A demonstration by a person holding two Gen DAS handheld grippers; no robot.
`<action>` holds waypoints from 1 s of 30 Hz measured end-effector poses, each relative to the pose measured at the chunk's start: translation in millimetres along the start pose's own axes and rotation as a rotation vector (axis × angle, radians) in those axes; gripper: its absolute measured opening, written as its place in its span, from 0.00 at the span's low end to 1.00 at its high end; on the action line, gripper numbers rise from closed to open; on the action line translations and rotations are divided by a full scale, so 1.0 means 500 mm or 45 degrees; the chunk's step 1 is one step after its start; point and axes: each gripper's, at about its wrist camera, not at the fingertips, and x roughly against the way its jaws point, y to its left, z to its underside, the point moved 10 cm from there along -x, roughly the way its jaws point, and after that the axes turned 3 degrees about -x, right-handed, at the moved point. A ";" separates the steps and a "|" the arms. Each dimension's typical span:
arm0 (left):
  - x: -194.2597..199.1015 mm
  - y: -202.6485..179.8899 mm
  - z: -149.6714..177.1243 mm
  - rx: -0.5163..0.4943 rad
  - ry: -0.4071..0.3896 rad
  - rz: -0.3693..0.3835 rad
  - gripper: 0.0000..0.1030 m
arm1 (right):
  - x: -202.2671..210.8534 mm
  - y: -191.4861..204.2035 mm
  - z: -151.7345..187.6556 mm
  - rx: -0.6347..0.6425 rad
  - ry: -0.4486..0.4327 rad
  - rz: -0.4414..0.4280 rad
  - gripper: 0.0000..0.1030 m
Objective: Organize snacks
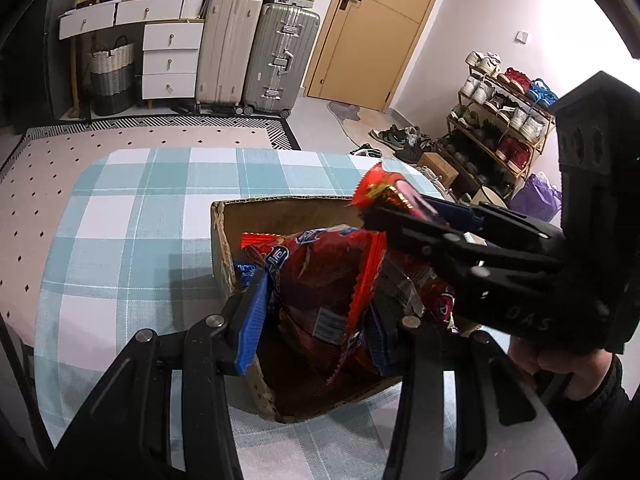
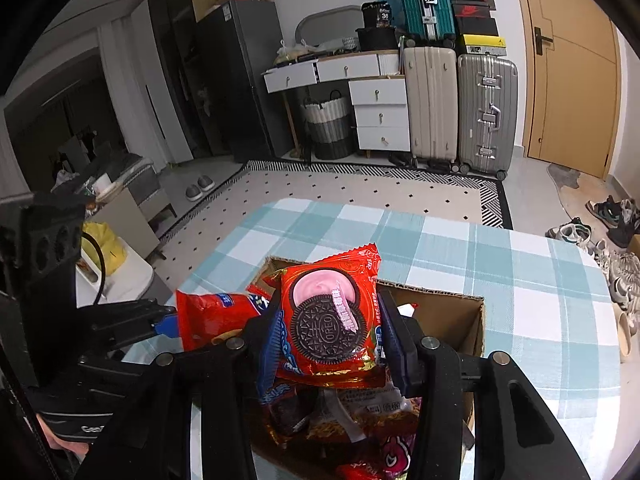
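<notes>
Snacks ride in both our grippers above the cardboard box near the table's front edge: right gripper pinching the Oreo pack, left gripper clamped on the red bag, box directly below.

A red Oreo packet, picturing a cookie with pink cream, stands upright above an open cardboard box. A larger red snack bag tilts over the same box, which already holds other packets.

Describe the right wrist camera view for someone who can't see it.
A handheld gripper holds a red Oreo packet above a cardboard box of snacks on a checked tablecloth, with suitcases behind.
</notes>
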 end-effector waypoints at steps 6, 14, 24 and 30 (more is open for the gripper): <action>-0.007 0.010 0.002 0.014 0.023 0.000 0.55 | -0.011 -0.011 0.001 0.006 -0.007 0.016 0.52; 0.003 0.001 0.012 -0.015 0.034 0.000 0.67 | 0.051 -0.046 -0.003 -0.079 -0.098 0.007 0.63; 0.062 -0.016 0.015 -0.026 -0.006 -0.041 0.67 | 0.135 -0.047 0.000 -0.085 -0.169 0.016 0.64; 0.116 -0.029 0.018 -0.051 -0.044 -0.091 0.69 | 0.187 -0.025 0.009 -0.074 -0.203 0.018 0.64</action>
